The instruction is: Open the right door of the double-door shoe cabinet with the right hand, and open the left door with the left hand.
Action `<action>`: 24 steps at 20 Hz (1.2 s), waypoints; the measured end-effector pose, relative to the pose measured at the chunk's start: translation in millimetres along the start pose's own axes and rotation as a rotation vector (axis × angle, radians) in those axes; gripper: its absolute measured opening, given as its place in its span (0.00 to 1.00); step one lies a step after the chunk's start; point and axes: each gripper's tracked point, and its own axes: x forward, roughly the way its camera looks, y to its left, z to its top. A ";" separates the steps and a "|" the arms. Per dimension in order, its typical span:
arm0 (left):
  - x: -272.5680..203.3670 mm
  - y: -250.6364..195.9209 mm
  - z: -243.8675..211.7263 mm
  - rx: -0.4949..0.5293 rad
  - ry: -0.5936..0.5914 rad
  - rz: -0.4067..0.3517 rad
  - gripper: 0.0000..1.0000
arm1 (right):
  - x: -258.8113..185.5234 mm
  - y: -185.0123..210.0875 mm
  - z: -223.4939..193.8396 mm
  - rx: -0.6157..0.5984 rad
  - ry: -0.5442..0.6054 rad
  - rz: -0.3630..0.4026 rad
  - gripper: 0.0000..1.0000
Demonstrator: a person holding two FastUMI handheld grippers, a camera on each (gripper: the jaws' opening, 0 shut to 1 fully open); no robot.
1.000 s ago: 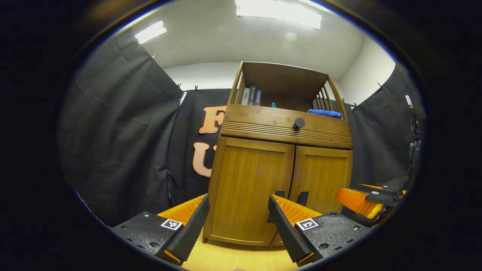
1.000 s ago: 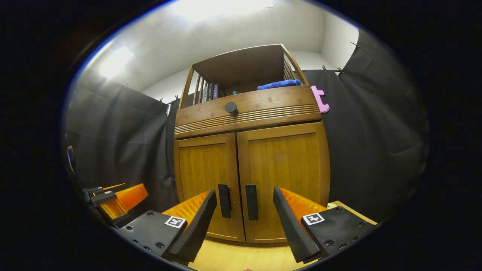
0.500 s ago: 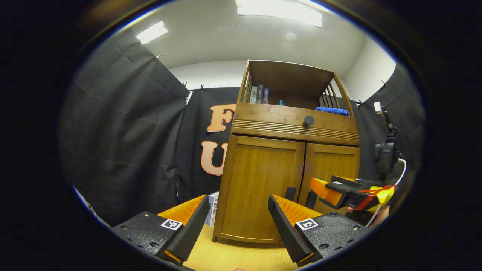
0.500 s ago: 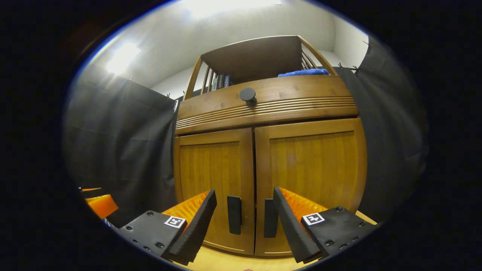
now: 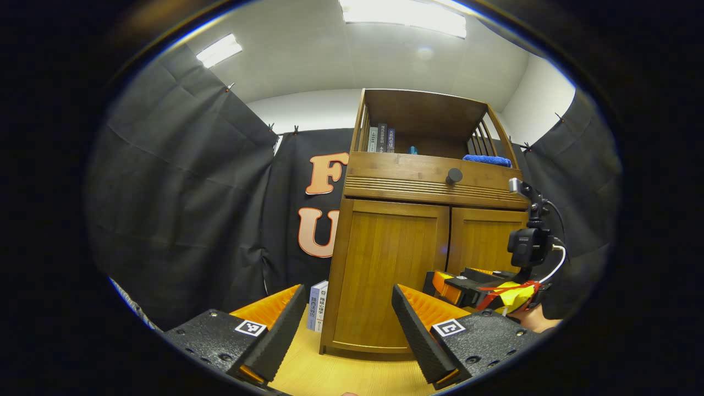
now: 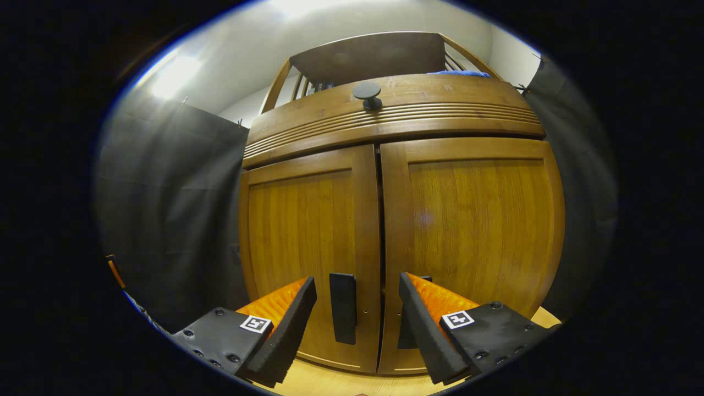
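The wooden shoe cabinet (image 5: 423, 181) stands with both doors closed. In the right gripper view the left door (image 6: 302, 236) and right door (image 6: 478, 220) loom close. My right gripper (image 6: 357, 324) is open just in front of them. The left door's black handle (image 6: 343, 308) stands between its fingers, and the right door's handle (image 6: 404, 336) is mostly hidden behind the right finger (image 6: 423, 330). In the left gripper view my left gripper (image 5: 346, 324) is open and empty, a little back from the left door (image 5: 393, 269). The right gripper (image 5: 478, 283) sits low at the door seam.
A drawer with a round black knob (image 6: 367, 93) runs above the doors. The open shelf on top holds books (image 5: 382, 138) and a blue cloth (image 5: 487, 160). More books (image 5: 317, 305) stand on the wooden floor (image 5: 341, 377) left of the cabinet. Black curtains (image 5: 181, 209) close in the sides.
My right gripper has moved in close to the doors, so its fingers now frame the handles. The left gripper's view has swung left, shifting the cabinet right; both doors stay closed.
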 end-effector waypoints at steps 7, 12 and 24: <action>-9.6 13.8 6.2 0.034 -0.022 0.031 0.95 | 5.6 -50.7 -15.6 0.017 -0.026 -0.138 0.94; -13.5 20.8 4.2 0.008 -0.016 0.034 0.92 | 45.2 -68.7 -31.2 -0.014 0.039 -0.193 0.68; 2.7 39.9 -4.9 -0.025 -0.002 0.035 0.92 | 49.8 -57.8 -33.8 -0.014 0.094 -0.150 0.30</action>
